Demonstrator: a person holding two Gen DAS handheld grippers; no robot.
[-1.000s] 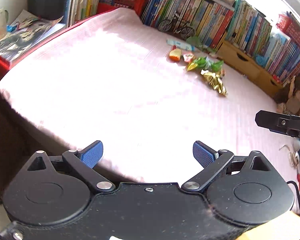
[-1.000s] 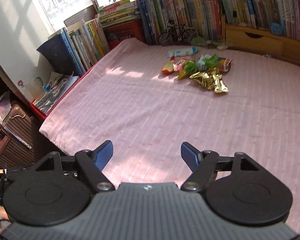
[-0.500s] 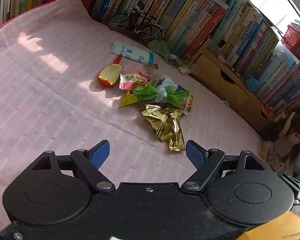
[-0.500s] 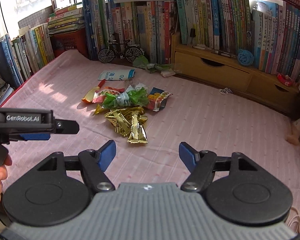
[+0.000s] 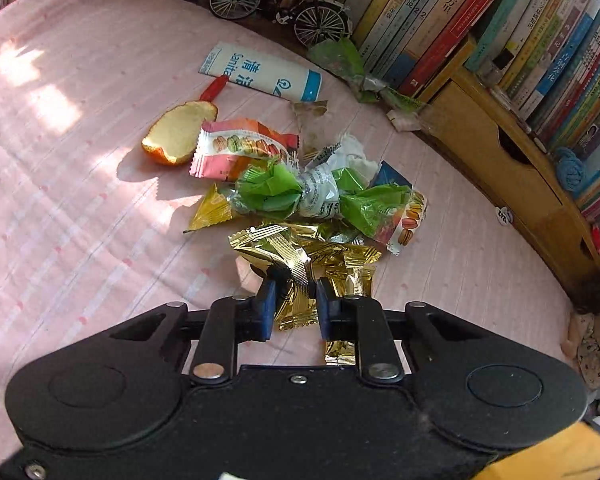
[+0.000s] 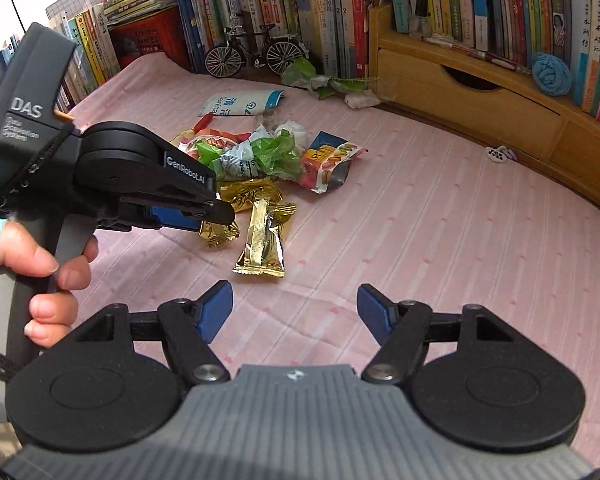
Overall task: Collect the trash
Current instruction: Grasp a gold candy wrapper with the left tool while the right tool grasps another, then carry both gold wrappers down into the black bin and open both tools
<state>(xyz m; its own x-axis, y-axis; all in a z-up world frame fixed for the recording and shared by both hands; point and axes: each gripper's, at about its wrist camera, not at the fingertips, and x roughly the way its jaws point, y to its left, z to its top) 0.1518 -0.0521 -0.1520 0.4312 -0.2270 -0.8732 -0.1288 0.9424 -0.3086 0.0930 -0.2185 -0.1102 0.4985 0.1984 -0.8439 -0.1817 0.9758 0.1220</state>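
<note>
I see the left gripper (image 5: 296,300) has just been closing and now pinches a gold wrapper (image 5: 296,280) at the near end of the trash pile (image 5: 300,196), which sits toward the far edge of the pink bed (image 5: 80,200), near the books (image 5: 440,20). How firm the pinch is, I can't quite tell. Right gripper (image 6: 294,308) is spread, nothing between the pads, hovering over bare bedspread just short of another gold wrapper (image 6: 262,246).

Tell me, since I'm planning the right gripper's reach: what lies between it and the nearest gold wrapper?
Nothing but bare pink bedspread, as the right wrist view shows. The right gripper stands open short of the gold wrapper.
</note>
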